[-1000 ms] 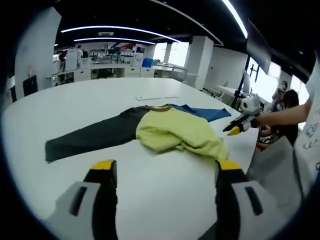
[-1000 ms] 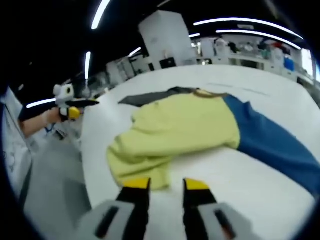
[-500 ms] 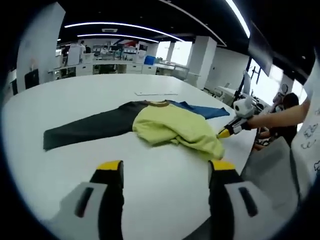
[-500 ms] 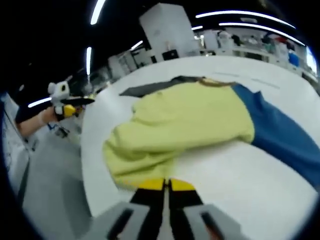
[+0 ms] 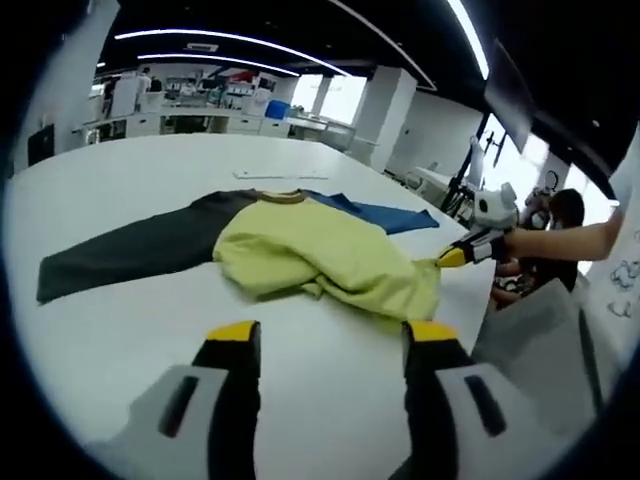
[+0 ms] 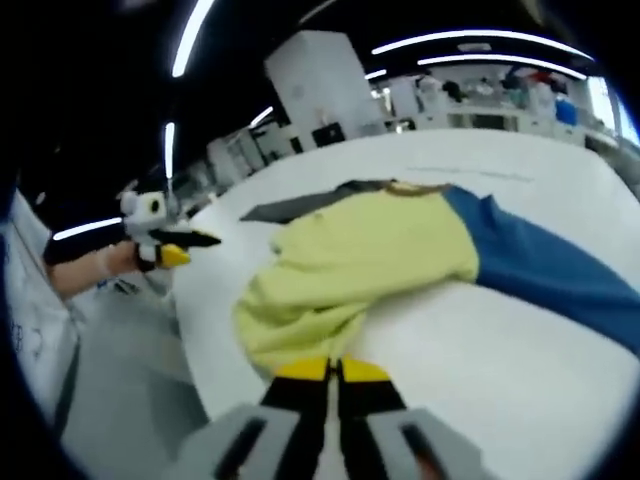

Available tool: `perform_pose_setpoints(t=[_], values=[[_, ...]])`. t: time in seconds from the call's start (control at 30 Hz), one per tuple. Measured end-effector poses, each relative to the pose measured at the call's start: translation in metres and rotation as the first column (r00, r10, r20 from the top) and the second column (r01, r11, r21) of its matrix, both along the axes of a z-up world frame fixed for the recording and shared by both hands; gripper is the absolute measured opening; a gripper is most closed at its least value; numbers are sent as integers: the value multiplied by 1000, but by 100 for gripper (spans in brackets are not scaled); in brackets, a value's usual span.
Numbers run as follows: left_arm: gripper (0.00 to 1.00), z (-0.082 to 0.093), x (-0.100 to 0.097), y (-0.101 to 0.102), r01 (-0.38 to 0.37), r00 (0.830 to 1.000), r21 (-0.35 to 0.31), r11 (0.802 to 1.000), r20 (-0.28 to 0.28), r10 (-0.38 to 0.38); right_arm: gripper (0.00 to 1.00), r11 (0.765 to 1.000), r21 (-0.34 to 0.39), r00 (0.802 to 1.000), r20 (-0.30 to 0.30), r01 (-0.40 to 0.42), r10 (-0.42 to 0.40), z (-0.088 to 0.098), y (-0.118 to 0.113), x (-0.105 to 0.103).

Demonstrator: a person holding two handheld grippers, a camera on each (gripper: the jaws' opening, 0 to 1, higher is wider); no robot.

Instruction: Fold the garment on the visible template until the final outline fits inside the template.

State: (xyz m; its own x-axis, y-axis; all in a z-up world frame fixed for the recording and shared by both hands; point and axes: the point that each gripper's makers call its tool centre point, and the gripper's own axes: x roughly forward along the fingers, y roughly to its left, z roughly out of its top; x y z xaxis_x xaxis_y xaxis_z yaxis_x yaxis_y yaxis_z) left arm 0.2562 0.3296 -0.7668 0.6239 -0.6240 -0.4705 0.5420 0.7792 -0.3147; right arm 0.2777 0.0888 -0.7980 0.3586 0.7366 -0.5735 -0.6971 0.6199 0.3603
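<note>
The shirt (image 5: 300,255) lies bunched near the bench (image 5: 120,330) edge. The right hand-held gripper (image 6: 333,371) pinches its yellow hem; the left hand-held gripper (image 5: 325,333) hovers wide open. Pulling one-handed could drag the shirt off the edge.

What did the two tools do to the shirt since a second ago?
The right tool was open a second ago; it came down on the yellow hem of the shirt, shut on it, and now looks to be tugging it off the table edge. The left tool stayed open and off the cloth. The dark sleeve and the blue sleeve lie spread as before.
</note>
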Motion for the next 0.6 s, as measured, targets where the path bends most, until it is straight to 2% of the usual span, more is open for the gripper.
perform_pose_setpoints(t=[0.2,0.33,0.53,0.6], values=[[46,-16,9,-22,58,998,2,998,-31,-57,0,999,32,999,6,35,-35,12,-5,-10],[43,-25,20,-31,68,997,7,998,-42,-68,0,998,46,999,5,48,-48,16,-5,-15],[36,-37,33,-36,87,996,48,995,-24,-86,0,996,59,998,8,64,-65,23,-4,-20],[33,-42,35,-40,95,995,46,994,-39,-93,0,996,62,998,7,66,-67,23,-4,-20]])
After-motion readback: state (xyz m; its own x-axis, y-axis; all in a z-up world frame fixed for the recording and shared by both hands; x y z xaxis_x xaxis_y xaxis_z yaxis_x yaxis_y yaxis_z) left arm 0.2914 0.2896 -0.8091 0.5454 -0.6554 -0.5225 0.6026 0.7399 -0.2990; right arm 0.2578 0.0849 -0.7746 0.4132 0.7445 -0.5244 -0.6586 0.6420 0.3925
